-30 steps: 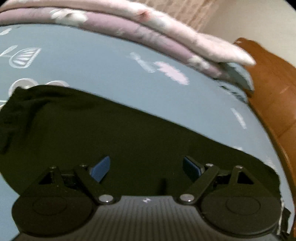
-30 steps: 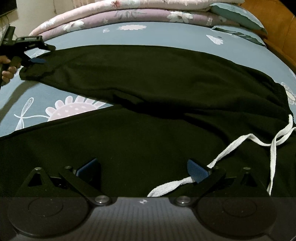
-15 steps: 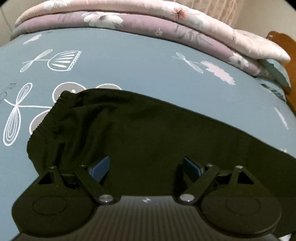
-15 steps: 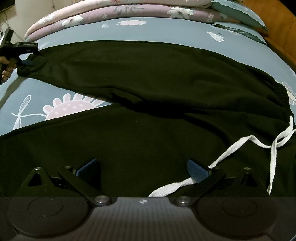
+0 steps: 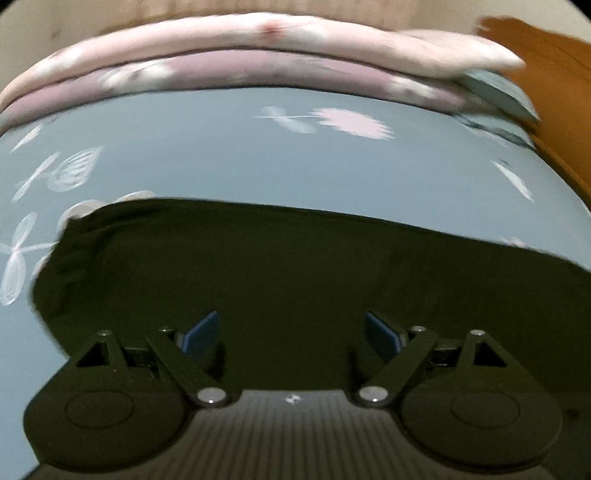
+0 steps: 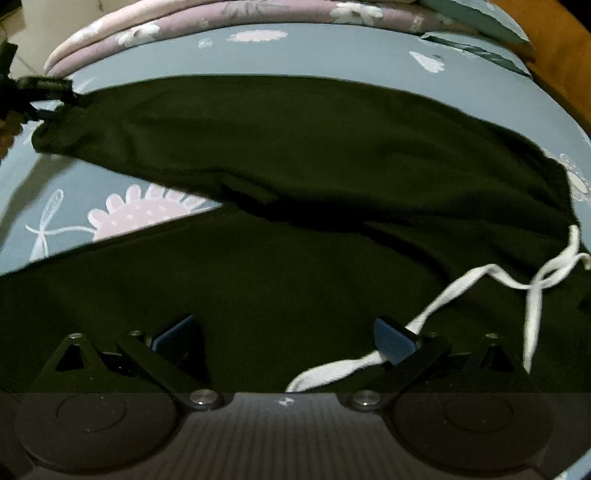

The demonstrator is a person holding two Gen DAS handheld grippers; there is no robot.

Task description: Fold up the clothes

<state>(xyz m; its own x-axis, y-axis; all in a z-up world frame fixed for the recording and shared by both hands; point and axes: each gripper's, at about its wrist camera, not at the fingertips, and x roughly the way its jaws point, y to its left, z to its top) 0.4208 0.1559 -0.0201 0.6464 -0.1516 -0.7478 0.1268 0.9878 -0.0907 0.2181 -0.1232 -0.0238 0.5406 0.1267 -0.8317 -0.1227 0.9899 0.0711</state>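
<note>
Sweatpants (image 6: 295,155) lie spread on bedsheet (image 6: 332,55), legs forked from lower left, flattened for folding. Left gripper (image 5: 291,332) wide over cuff (image 5: 74,258); right gripper (image 6: 284,332) wide over drawstring (image 6: 443,295), gripping nothing.

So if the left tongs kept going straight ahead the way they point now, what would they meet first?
Most likely the black trousers, whose leg fills the space ahead of the open left tongs. Beyond lies the blue bedsheet; depth is unclear.

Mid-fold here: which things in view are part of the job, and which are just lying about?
Part of the job:
black pants
white drawstring
left gripper, open
right gripper, open

Just lying about:
blue patterned bedsheet
folded floral quilts
pillow
wooden headboard
</note>
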